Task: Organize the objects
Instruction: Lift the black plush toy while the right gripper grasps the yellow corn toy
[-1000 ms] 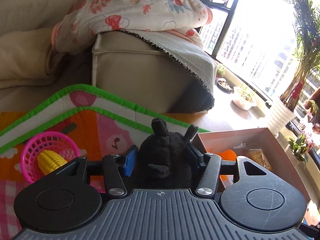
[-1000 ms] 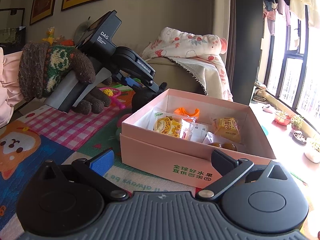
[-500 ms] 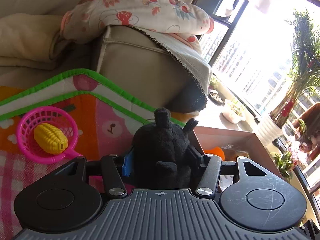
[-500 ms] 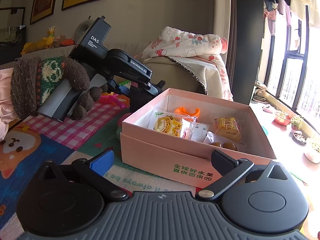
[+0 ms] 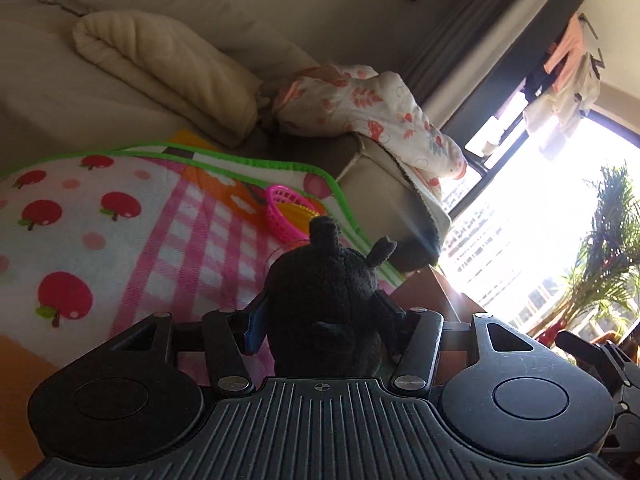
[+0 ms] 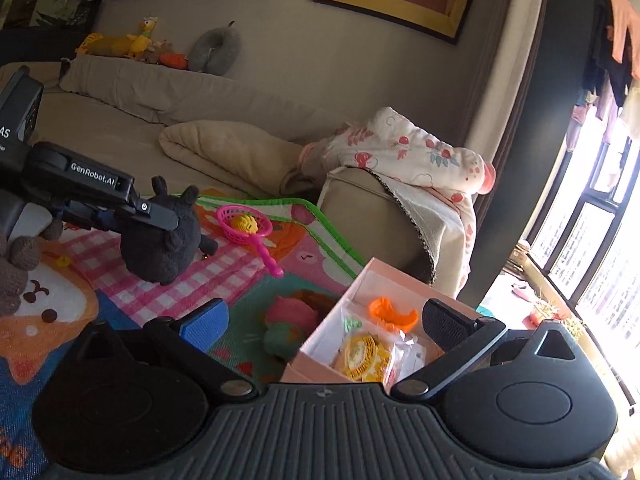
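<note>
black plush toy (image 5: 324, 304) clamped between left gripper (image 5: 320, 320) fingers.

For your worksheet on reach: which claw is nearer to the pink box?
Right. The right claw hangs open directly over the pink box; the left claw holds the black plush toy above the mat, off to the side.

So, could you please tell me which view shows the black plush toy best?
The right wrist view: the plush toy appears whole from the side, ears and body, clamped in the left gripper above the mat. The left wrist view shows only its back between the fingers, backlit.
</note>
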`<action>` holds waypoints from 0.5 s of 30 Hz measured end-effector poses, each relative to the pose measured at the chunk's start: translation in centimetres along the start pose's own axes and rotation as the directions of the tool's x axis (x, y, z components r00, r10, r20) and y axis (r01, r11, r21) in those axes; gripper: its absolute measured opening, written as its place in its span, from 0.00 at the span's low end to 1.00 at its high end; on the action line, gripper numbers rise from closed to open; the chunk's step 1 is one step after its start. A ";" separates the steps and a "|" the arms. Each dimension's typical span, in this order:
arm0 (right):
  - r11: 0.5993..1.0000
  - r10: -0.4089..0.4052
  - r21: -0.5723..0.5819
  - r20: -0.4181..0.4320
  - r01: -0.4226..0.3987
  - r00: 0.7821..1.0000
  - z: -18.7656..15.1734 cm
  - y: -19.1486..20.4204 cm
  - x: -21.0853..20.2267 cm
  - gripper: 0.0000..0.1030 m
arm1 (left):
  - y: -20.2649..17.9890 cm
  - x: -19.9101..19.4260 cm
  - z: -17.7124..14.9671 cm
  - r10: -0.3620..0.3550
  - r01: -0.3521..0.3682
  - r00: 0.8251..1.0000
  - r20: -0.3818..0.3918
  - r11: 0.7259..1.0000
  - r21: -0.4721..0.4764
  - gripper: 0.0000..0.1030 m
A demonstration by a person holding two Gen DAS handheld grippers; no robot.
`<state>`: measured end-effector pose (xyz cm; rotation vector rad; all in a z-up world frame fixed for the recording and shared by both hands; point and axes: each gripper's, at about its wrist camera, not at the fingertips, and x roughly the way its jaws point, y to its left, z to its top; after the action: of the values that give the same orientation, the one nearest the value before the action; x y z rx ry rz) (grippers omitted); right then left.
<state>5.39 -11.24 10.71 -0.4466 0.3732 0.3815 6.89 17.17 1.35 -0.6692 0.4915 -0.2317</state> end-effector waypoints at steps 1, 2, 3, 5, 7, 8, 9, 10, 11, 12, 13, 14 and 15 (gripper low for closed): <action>1.000 0.023 -0.004 -0.021 -0.024 1.000 1.4 0.4 1.2 1.00 | 1.0 -0.6 0.2 0.009 -0.008 1.000 0.028 0.999 -0.045 0.57; 0.998 0.062 -0.003 -0.058 -0.062 0.996 3.1 1.0 3.1 1.00 | 1.7 -1.1 0.5 0.021 -0.017 0.998 0.052 0.997 -0.075 0.57; 0.996 0.090 -0.001 -0.087 -0.091 0.992 4.3 1.7 4.9 1.00 | 2.2 -1.7 0.7 0.042 -0.033 0.996 0.081 0.994 -0.102 0.57; 0.991 0.131 0.000 -0.159 -0.132 0.979 6.3 3.6 9.5 1.00 | 2.6 -2.5 1.1 0.085 -0.070 0.988 0.133 0.992 -0.109 0.57; 0.990 0.136 0.000 -0.217 -0.140 0.967 7.6 4.9 14.0 1.00 | 2.7 -3.0 1.3 0.116 -0.100 0.979 0.169 0.990 -0.104 0.57; 0.991 0.130 -0.002 -0.240 -0.134 0.962 7.9 5.9 16.5 1.00 | 2.9 -3.1 1.4 0.126 -0.108 0.977 0.174 0.988 -0.110 0.57; 0.992 0.121 0.006 -0.263 -0.124 0.957 8.2 6.5 18.8 1.00 | 3.2 -2.9 1.4 0.135 -0.115 0.976 0.171 0.986 -0.125 0.57; 0.993 0.115 0.019 -0.284 -0.115 0.952 8.4 7.0 20.5 1.00 | 3.5 -2.7 1.5 0.144 -0.122 0.976 0.163 0.983 -0.140 0.57; 0.995 0.105 0.034 -0.312 -0.099 0.944 8.5 7.6 22.7 1.00 | 4.0 -2.6 1.4 0.152 -0.128 0.977 0.151 0.979 -0.158 0.57; 0.996 0.091 0.037 -0.324 -0.084 0.942 8.6 8.1 24.2 1.00 | 4.4 -2.5 1.5 0.146 -0.120 0.978 0.146 0.977 -0.177 0.57; 0.997 0.077 0.041 -0.332 -0.067 0.940 8.7 8.4 25.6 1.00 | 4.5 -2.5 1.5 0.143 -0.114 0.979 0.149 0.976 -0.184 0.57; 0.997 0.074 0.060 -0.349 -0.057 0.934 8.7 8.5 26.7 1.00 | 4.4 -2.6 1.5 0.141 -0.112 0.978 0.154 0.977 -0.182 0.57; 0.994 0.087 0.093 -0.376 -0.056 0.923 8.9 8.4 27.9 1.00 | 4.4 -2.6 1.5 0.141 -0.112 0.977 0.158 0.978 -0.179 0.57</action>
<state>28.20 7.56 3.38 -0.4282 0.7821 0.3482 5.64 22.28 0.51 -0.8128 0.3906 -0.0116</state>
